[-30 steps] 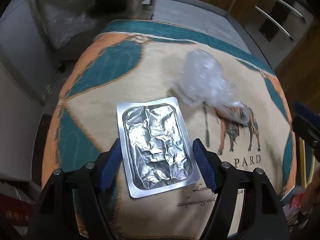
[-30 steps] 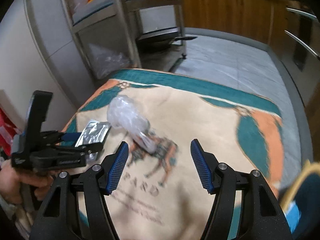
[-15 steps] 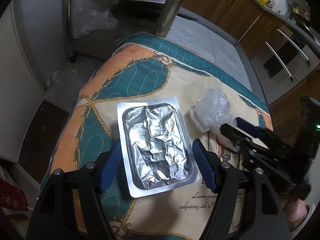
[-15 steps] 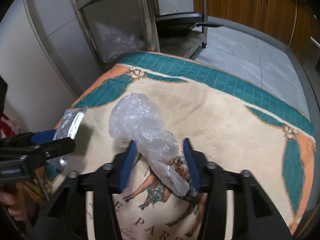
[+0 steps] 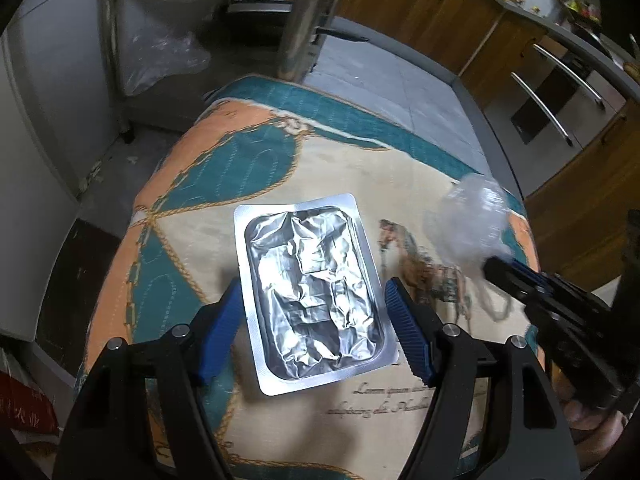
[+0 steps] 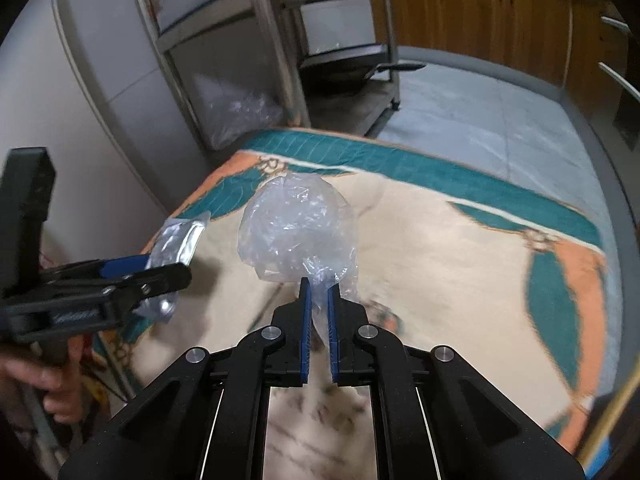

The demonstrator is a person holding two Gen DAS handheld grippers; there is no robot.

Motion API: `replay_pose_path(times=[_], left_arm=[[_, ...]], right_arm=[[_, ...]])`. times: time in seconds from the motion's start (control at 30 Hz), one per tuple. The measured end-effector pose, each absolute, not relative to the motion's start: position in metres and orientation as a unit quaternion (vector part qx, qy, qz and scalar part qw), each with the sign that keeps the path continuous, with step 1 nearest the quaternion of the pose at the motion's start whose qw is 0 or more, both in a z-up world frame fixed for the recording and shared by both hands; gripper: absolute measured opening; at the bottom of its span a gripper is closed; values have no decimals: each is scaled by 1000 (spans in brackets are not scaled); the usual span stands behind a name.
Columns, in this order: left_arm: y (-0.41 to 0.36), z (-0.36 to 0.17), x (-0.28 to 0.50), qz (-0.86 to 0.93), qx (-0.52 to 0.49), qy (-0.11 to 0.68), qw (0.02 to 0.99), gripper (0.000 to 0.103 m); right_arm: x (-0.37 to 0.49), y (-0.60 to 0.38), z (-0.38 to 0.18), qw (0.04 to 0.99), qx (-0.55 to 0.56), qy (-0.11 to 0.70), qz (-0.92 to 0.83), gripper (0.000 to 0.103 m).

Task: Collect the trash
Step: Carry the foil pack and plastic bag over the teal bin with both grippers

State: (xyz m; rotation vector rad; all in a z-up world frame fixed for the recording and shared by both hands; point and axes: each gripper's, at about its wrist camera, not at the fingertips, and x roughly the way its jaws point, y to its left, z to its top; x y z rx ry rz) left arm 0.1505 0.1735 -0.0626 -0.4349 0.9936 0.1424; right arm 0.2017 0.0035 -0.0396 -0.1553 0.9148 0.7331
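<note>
A crumpled silver foil blister pack sits between the blue pads of my left gripper, which is shut on its long edges and holds it above the patterned tablecloth. The right wrist view shows that pack edge-on in the left gripper. My right gripper is closing tight on the twisted tail of a clear crumpled plastic bag, pads pressing on it. The bag puffs up above the right gripper at the right of the left wrist view.
A metal shelf rack with a dark pan stands beyond the table's far edge, with clear plastic bunched beside it. Wooden cabinets line the back. A person's hand grips the left tool's handle.
My right gripper went from open over the cloth, to around the plastic bag, to shut on its tail with the bag raised. My left gripper rose a little with the foil pack.
</note>
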Motion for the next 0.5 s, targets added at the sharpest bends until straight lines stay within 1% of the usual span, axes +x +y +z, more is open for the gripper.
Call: replay_pose_path(times=[0.23, 0.5], left_arm=[[139, -45, 152, 34, -180, 461, 868, 69], [96, -27, 157, -8, -157, 453, 877, 69]], right_arm=[[168, -70, -11, 855, -61, 416, 305, 8], [136, -148, 2, 879, -31, 403, 255, 8]])
